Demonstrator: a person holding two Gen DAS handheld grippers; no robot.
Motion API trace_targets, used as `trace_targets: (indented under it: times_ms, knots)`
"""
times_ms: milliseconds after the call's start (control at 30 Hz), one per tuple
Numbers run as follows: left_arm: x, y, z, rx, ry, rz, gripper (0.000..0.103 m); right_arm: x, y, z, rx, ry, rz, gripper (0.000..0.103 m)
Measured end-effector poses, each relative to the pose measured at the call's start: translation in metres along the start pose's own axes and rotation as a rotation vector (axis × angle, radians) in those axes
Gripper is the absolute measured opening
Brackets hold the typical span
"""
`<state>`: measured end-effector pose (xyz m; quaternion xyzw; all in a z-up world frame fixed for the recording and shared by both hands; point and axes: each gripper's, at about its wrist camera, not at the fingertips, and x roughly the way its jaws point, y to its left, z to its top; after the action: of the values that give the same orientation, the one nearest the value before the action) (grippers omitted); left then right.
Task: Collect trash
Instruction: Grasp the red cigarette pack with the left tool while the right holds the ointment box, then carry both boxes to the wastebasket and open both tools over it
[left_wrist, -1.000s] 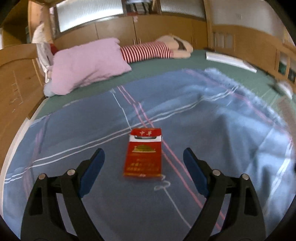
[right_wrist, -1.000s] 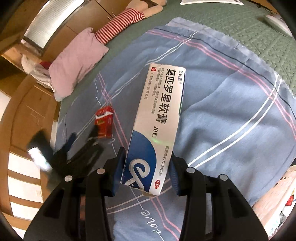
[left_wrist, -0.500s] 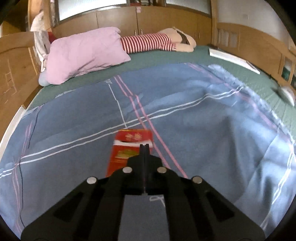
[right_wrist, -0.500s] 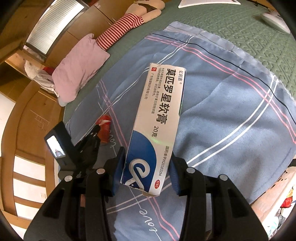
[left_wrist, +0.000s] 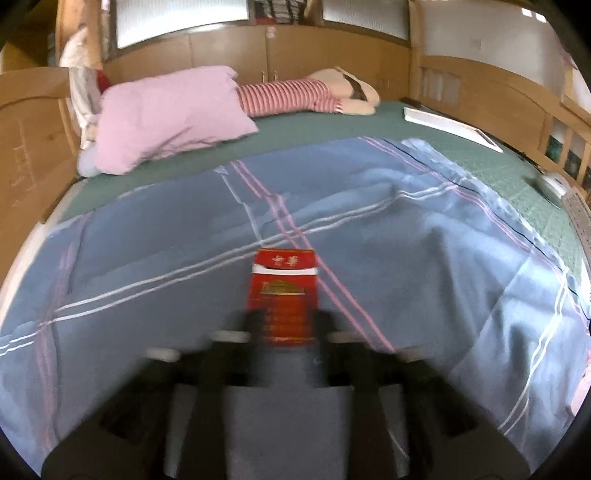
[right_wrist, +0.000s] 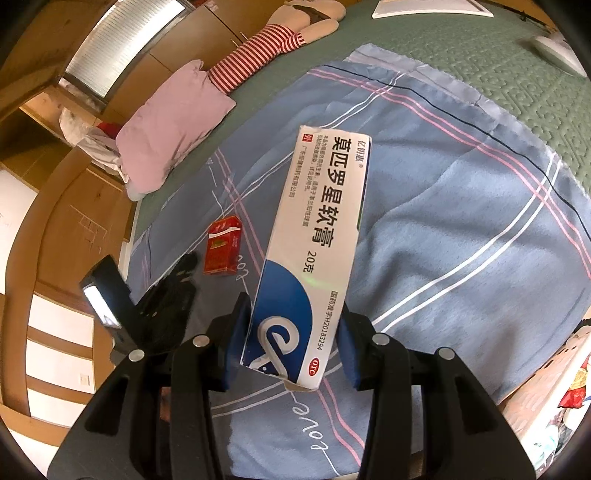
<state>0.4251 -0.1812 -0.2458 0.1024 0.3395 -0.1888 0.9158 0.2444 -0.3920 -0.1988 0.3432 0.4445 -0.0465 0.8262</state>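
- The right tool (right_wrist: 291, 343) is clamped on the lower end of a white box (right_wrist: 314, 254), so most of the box juts forward, clear of the blanket (right_wrist: 461, 229).
- The left tool (left_wrist: 286, 325) is blurred. Its jaws are opening, with the near end of the red pack (left_wrist: 284, 291) between them. Whether the pads touch it I cannot tell.
- The pack lies flat on the blanket on the bed, lengthways along the tool, which probably suits a grip across its narrow sides.
- A pillow (left_wrist: 166, 114) sits well beyond.
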Motion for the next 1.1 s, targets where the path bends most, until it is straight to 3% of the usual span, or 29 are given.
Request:
trace_targets:
  times_ms: [33,100,167,367,467,500,667,867,1100]
  knots:
    - [0.002,-0.003,0.001,-0.002,-0.028,0.027,0.083,0.001,-0.002,0.001,0.004,-0.001,-0.001,0.044]
    - [0.008,-0.005,0.003,-0.009,-0.056,0.027,0.085,0.003,-0.004,0.002,0.011,-0.001,-0.003,0.044]
    - [0.02,-0.005,0.008,-0.023,-0.033,0.013,0.089,0.006,-0.007,0.003,0.021,0.0,-0.004,0.044]
    - [0.074,0.001,0.002,-0.03,0.143,0.044,0.09,0.012,-0.013,0.009,0.028,0.002,0.006,0.044]
    - [0.086,0.008,-0.001,-0.08,0.199,0.025,0.08,0.013,-0.016,0.01,0.035,0.004,0.008,0.044]
    - [0.084,0.009,0.001,-0.087,0.189,0.015,0.058,0.013,-0.017,0.01,0.036,0.004,0.007,0.044]
    - [0.077,0.006,0.003,-0.048,0.19,0.015,0.056,0.007,-0.021,0.009,0.046,-0.003,0.002,0.044]
    - [0.025,-0.008,0.001,-0.029,0.096,0.023,0.056,-0.012,-0.02,0.004,0.021,-0.043,-0.012,0.044]
    - [-0.084,-0.047,0.014,0.001,-0.043,-0.021,0.056,-0.063,-0.017,-0.017,-0.019,-0.159,-0.08,0.044]
